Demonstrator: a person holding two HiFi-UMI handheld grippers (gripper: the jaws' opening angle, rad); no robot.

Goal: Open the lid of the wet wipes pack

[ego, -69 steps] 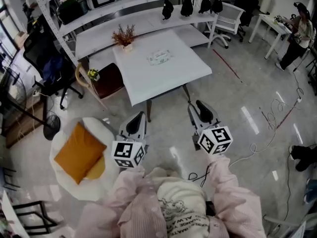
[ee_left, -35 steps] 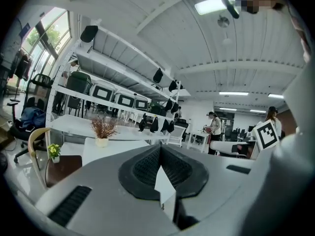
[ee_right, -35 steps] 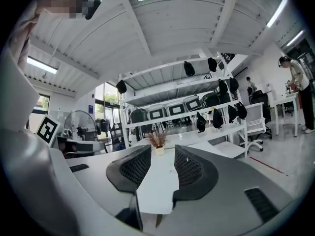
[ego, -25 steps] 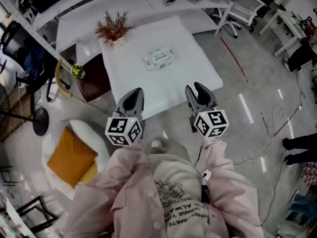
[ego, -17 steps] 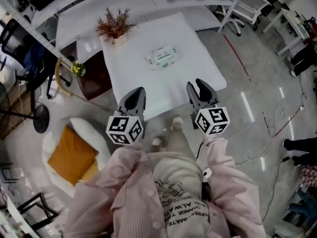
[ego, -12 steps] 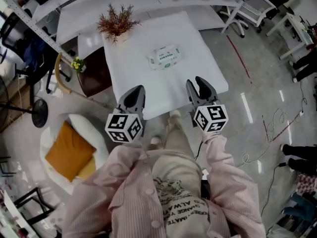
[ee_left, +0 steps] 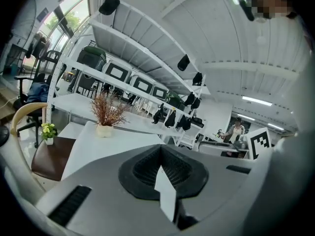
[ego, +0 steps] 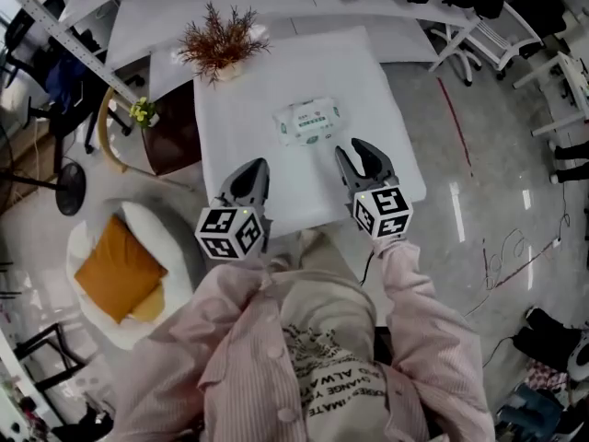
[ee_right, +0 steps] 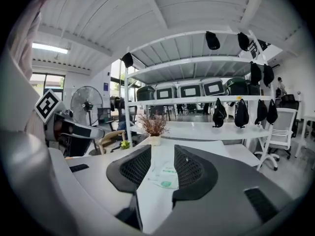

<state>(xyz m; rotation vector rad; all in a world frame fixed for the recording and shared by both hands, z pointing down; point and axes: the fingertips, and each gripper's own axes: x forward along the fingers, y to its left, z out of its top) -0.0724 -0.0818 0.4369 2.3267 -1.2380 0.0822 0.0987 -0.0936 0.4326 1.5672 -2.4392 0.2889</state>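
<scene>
White table [ego: 342, 74] carries the wet wipes pack [ego: 307, 121] lying flat just ahead of the right gripper [ego: 355, 150], whose jaws stand spread and empty, and ahead-right of the left gripper [ego: 249, 168], jaws pressed together.

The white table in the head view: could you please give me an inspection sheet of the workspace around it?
Surface: white square table, glossy top.
Job's things: green-and-white wet wipes pack lying flat near the table's middle; lid looks closed; neither gripper touches it.
Clutter: reddish dried plant in a white pot at the table's far left corner.
Grippers: left tongs shut, holding nothing; right tongs open, holding nothing, with the pack showing ahead between the jaws.
Cables: thin cable looping on the floor to the right.
Surroundings: brown chair seat left of the table; orange cushion on a white round seat; white shelving behind.
</scene>
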